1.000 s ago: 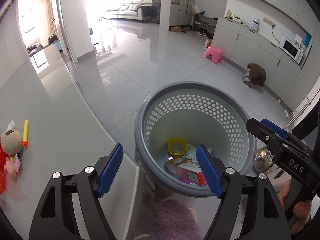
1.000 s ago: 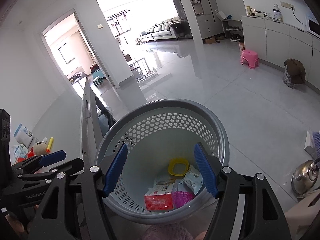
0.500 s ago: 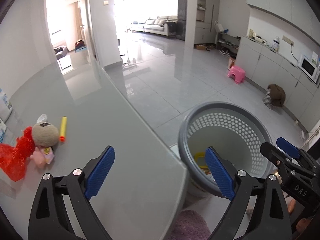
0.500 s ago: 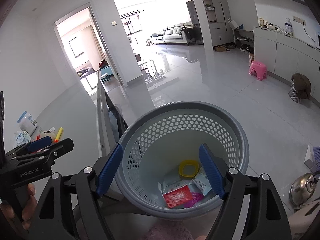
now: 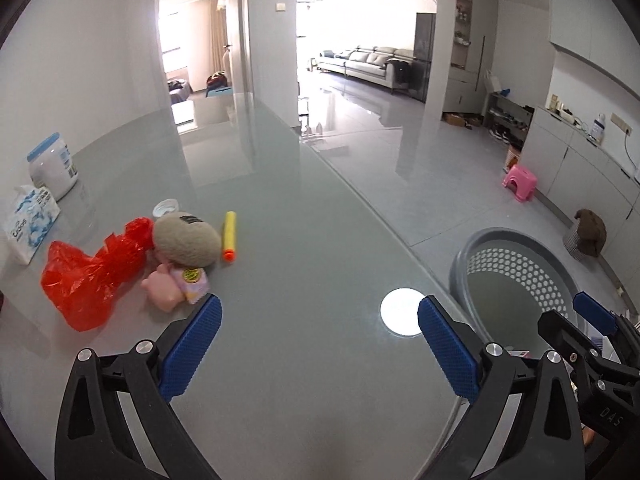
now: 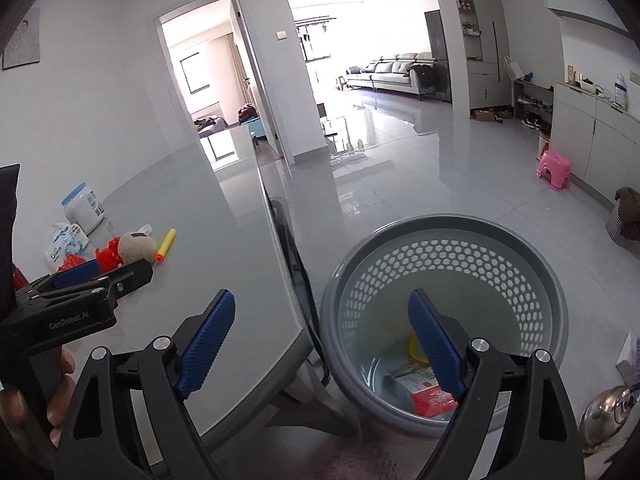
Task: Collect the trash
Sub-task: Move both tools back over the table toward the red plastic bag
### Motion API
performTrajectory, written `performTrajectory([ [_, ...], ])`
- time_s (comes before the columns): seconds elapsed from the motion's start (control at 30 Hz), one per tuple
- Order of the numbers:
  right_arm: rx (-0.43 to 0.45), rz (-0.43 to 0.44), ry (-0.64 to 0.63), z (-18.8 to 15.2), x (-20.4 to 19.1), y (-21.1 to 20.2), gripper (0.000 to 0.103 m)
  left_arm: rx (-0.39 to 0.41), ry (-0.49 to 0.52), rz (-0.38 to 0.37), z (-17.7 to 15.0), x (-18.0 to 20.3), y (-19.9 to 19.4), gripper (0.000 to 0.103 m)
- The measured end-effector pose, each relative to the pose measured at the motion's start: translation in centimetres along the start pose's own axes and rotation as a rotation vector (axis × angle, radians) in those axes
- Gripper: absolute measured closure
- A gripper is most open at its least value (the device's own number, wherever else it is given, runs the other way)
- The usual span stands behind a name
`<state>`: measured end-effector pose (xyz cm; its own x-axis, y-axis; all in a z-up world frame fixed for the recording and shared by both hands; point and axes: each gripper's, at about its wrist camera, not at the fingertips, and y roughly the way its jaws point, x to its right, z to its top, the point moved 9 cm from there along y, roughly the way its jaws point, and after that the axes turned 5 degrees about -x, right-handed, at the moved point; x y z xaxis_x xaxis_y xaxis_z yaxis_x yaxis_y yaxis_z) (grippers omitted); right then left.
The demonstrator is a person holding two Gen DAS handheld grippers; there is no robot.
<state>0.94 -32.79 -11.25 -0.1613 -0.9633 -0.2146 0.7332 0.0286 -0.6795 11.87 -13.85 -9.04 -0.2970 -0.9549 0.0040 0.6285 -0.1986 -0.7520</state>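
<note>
On the grey glass table (image 5: 304, 184) lies a heap of trash: a red plastic bag (image 5: 86, 276), a beige ball-shaped thing (image 5: 186, 240), a pink packet (image 5: 176, 286), a yellow foam dart (image 5: 229, 240) and a white cap (image 5: 165, 207). My left gripper (image 5: 319, 303) hovers over bare tabletop to the right of the heap, jaws opening, nothing between them. The grey perforated basket (image 6: 440, 222) stands on the floor beside the table and holds a red packet (image 6: 430, 398) and a yellow ring (image 6: 414, 346). My right gripper (image 6: 321, 297) hangs over the table edge and basket rim, jaws opening and empty.
A tissue pack (image 5: 30, 220) and a white jar with a blue lid (image 5: 54, 164) stand at the table's far left. A chair (image 6: 290, 240) is tucked under the table by the basket. A pink stool (image 5: 520, 182) and a metal kettle (image 6: 608, 408) are on the floor.
Both grippers swung left, away from above the basket and toward the table. Their jaws spread wider. The heap of trash has come fully into the left wrist view.
</note>
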Motion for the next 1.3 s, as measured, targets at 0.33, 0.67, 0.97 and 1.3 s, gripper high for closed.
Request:
performTrajectory([
  [0.33,-0.06,0.075,-0.103,0.1,-7.6,4.2,0.017,-0.026,-0.11,0.131,-1.9,-9.4,0.1,0.006],
  [0.67,-0.095,0.102,-0.19,1.3,-13.4,8.0,0.017,-0.022,-0.239,0.257,-3.0,-18.3,-0.9,0.006],
  [0.97,-0.132,0.128,-0.223,1.6,-16.1,10.4,0.017,-0.069,-0.309,0.261,-3.8,-22.1,1.5,0.006],
  [1.3,-0.154,0.133,-0.23,2.0,-17.1,11.9,0.017,-0.072,-0.329,0.277,-2.2,-24.1,4.2,0.006],
])
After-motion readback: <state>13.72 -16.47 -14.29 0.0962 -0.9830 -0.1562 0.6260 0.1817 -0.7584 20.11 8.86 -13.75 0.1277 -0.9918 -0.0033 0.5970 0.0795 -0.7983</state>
